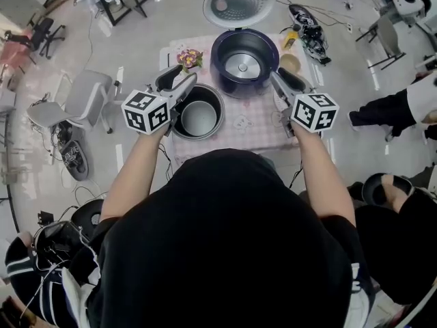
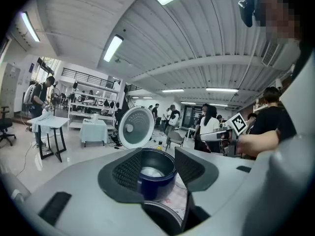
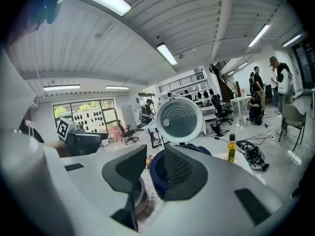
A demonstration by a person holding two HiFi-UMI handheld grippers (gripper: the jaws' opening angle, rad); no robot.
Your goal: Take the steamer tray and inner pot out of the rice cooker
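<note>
1. The rice cooker (image 1: 220, 59) stands open at the upper centre of the head view. It sits on a table with a pink patterned cloth (image 1: 249, 125). Its round lid (image 1: 239, 2) is tipped back behind it.
2. The cooker's well is bare, with the metal plate at its bottom showing.
3. The inner pot (image 1: 198, 117) stands upright on the cloth. It is just beside the cooker, to its lower left in the head view.
4. I cannot make out the steamer tray in any view.
5. The left gripper (image 1: 180, 76) hangs over the near left rim of the inner pot. In the left gripper view its jaws stand wide apart with nothing between the pads. The cooker shows through the gap, farther off.
6. The right gripper (image 1: 276, 78) is held at the cooker's right side, above the cloth. In the right gripper view its jaws are narrower but apart, and they hold nothing.
7. A small bunch of flowers (image 1: 190, 58) lies left of the cooker, and a yellow bottle (image 1: 290, 39) stands at its upper right.
</note>
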